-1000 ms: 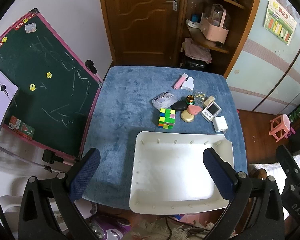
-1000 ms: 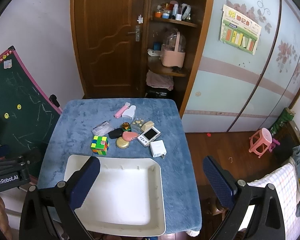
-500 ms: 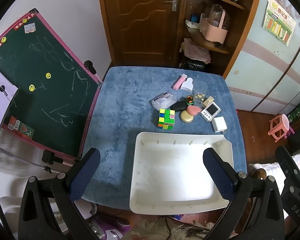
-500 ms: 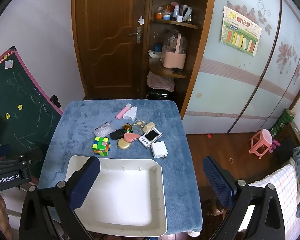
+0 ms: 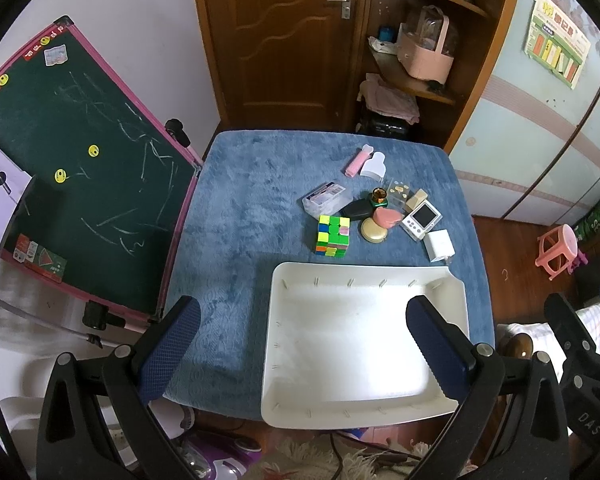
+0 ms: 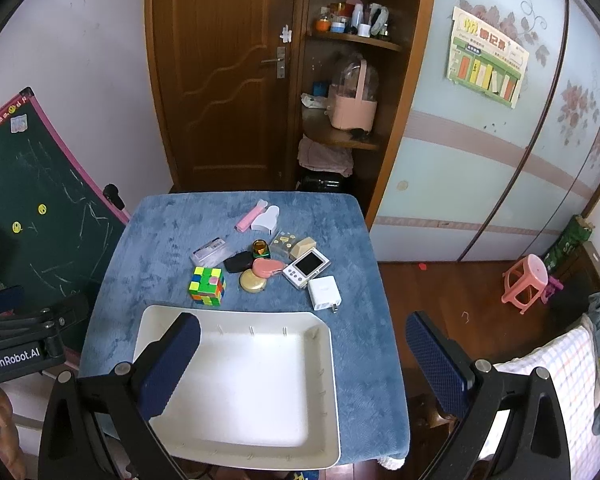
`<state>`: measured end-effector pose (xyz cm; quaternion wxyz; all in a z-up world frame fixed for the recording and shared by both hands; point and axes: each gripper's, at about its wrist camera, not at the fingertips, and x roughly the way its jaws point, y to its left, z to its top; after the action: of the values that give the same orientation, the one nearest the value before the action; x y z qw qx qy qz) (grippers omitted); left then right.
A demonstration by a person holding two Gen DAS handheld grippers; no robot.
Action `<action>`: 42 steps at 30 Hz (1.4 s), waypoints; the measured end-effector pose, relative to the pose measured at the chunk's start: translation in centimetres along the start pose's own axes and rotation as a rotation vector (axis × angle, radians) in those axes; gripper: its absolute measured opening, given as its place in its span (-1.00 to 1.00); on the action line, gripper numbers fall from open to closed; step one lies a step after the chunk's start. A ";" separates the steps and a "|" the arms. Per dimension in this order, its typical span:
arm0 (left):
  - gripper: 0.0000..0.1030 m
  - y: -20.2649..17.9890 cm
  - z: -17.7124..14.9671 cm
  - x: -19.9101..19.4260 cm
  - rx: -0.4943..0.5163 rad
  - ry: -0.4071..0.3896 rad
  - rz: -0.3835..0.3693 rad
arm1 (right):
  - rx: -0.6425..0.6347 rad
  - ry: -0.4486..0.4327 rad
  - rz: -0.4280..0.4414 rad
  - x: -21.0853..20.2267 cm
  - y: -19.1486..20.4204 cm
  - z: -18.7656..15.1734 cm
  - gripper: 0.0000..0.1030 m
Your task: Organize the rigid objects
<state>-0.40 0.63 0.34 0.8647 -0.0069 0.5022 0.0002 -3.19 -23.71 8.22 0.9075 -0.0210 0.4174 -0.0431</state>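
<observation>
A white tray (image 5: 364,276) (image 6: 236,314) lies empty on the near half of a blue-covered table (image 5: 252,184) (image 6: 160,240). Beyond it sits a cluster of small items: a colourful puzzle cube (image 5: 333,235) (image 6: 207,285), a white charger (image 5: 439,245) (image 6: 324,293), a small white camera (image 5: 421,218) (image 6: 306,268), a pink heart case (image 5: 387,217), a gold round compact (image 5: 374,230), a black pouch (image 5: 355,209), a clear box (image 5: 326,198) and a pink tube (image 5: 357,162). My left gripper (image 5: 302,348) and right gripper (image 6: 304,364) both hang open high above the tray, holding nothing.
A green chalkboard (image 5: 72,152) leans against the table's left side. Behind the table are a wooden door (image 6: 220,80) and shelves with a pink basket (image 6: 354,108). A pink stool (image 6: 526,284) stands on the wood floor to the right.
Both views have shifted only slightly; the table and items sit a touch lower in the right wrist view. Nothing on the table has moved.
</observation>
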 end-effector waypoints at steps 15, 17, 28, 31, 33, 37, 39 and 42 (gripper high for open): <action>0.98 -0.1 0.0 -0.1 -0.003 -0.003 -0.004 | 0.005 0.003 0.003 0.2 0.6 -0.2 0.99; 0.98 -0.1 0.0 -0.1 -0.001 -0.001 -0.004 | 0.007 0.003 0.003 0.3 0.8 -0.2 0.99; 0.98 0.3 0.4 0.0 0.016 0.002 -0.023 | 0.024 0.012 -0.008 0.2 1.9 -0.4 0.99; 0.98 0.8 0.7 0.1 0.023 0.000 -0.033 | 0.038 0.011 -0.015 0.1 2.3 -0.5 0.99; 0.98 1.1 0.8 0.1 0.026 -0.004 -0.038 | 0.045 0.010 -0.020 0.0 2.5 -0.5 0.99; 0.98 1.9 1.4 0.5 0.028 -0.014 -0.048 | 0.062 0.006 -0.032 -0.3 2.9 -0.4 0.99; 0.98 2.5 1.8 0.8 0.024 -0.013 -0.054 | 0.073 0.002 -0.038 -0.4 3.0 -0.4 0.99; 0.98 3.4 2.6 1.3 0.017 -0.006 -0.066 | 0.092 -0.005 -0.052 -0.6 3.1 -0.2 0.99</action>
<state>2.42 4.07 0.47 0.8658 -0.0161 0.4991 -0.0325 -3.55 -20.58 8.30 0.9072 0.0100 0.4119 -0.0857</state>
